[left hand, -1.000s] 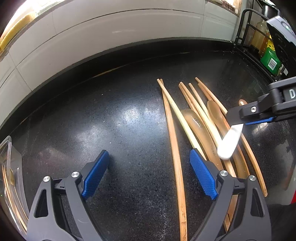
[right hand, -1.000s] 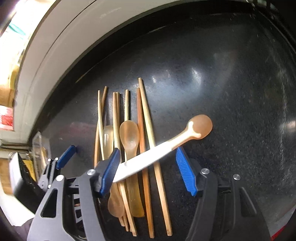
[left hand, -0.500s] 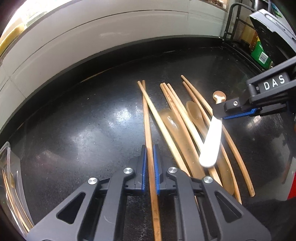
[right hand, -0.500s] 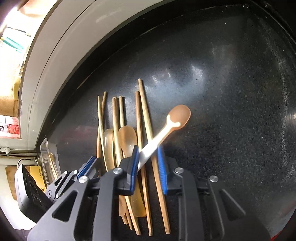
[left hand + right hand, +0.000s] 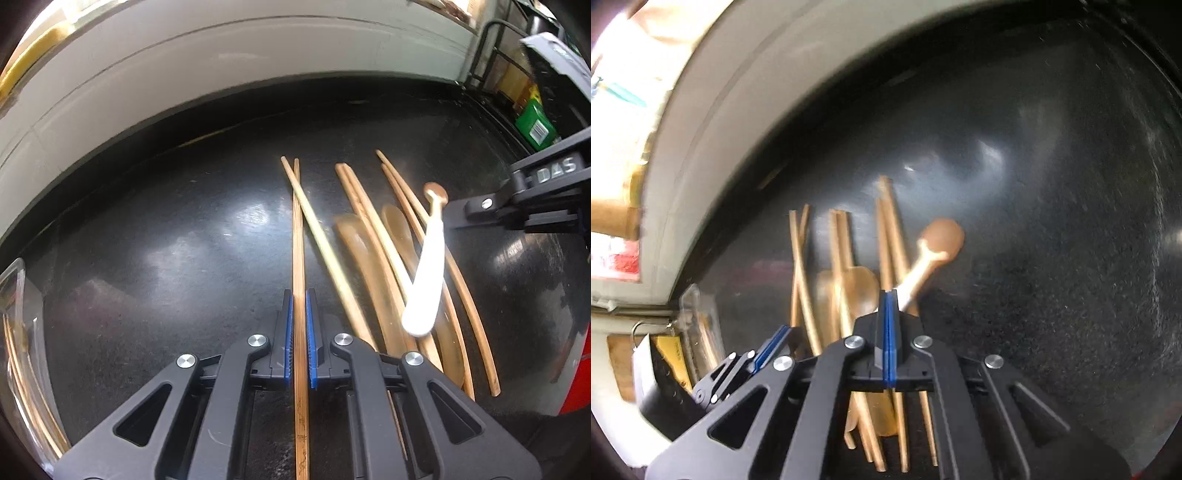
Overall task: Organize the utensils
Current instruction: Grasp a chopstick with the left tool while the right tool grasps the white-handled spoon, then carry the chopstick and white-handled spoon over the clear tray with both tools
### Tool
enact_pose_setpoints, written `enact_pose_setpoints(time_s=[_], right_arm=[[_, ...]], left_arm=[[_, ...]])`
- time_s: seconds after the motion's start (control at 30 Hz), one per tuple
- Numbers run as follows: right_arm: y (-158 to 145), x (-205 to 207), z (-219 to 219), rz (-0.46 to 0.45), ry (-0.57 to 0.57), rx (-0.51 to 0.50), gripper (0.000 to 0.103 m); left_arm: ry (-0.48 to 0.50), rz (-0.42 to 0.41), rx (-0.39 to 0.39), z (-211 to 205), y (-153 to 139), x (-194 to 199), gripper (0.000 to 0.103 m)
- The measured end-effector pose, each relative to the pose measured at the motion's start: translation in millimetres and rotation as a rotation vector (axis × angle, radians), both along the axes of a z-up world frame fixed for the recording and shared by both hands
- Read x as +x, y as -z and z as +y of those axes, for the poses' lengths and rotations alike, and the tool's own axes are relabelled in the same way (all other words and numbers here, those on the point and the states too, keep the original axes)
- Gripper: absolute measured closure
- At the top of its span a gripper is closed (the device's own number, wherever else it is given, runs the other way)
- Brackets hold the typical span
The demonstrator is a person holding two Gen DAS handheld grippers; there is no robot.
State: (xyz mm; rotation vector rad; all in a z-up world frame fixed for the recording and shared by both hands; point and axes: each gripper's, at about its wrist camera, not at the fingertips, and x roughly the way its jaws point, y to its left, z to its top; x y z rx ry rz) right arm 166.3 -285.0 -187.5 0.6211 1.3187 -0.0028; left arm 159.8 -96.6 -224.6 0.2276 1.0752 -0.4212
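Observation:
Several wooden chopsticks and amber spoons lie in a row on the black counter. My left gripper is shut on a brown chopstick that runs straight ahead between its blue pads. My right gripper is shut on a white-handled spoon with a brown bowl, held tilted above the pile. In the left wrist view the same spoon hangs from the right gripper over the other utensils. A pale chopstick crosses the held one.
A clear plastic container holding chopsticks stands at the left edge. A white tiled wall backs the counter. A black wire rack with a green box stands at the far right. Two amber spoons lie among the chopsticks.
Both grippers have gone from open to shut: the left on the brown chopstick, the right on the white-handled spoon. The spoon has been lifted and tilted steeper.

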Motion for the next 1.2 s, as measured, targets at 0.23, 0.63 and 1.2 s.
enact_pose_setpoints(time_s=[0.23,0.63,1.2], right_arm=[[-3.0,-5.0,14.9,0.037,-0.130,-0.032,0.102],[12.5,1.6,9.1,0.130,-0.003,0.077,0.048],[13.1,12.2,27.3,0.142,-0.063,0.011,0.092]], left_arm=[[-0.038,-0.018,-0.005,10.0,-12.2,0.4,0.097],[-0.030,0.011,0.009,7.6,5.4,0.1,0.097],[-0.013,-0.005,-0.003,14.0,7.4,3.2,0.097]])
